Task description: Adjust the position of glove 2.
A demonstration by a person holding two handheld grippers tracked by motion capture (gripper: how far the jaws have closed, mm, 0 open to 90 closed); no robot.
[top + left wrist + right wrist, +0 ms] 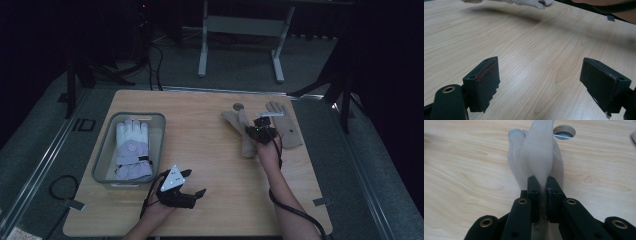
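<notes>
While the right tool (543,185) pinches a fold of the beige glove (537,157) at the far right of the table (210,150), the step in hand looks like the pick-up of that glove — its jaws are clenched on the fabric, which bunches upward between them; the left tool (540,82) hangs released over bare wood at the near left, jaws wide apart and grasping nothing. The likely next move is to lift the glove clear and carry it left toward the clear bin (107,150), where a white-and-lilac winter glove (132,150) already lies; that calls for a firm grip, since the cloth is limp and may slip or drag. The glove is pale, knitted and soft, its cuff end near the tool; a second beige glove (285,125) lies flat just right of it — beside a round hole (564,131) in the table.
</notes>
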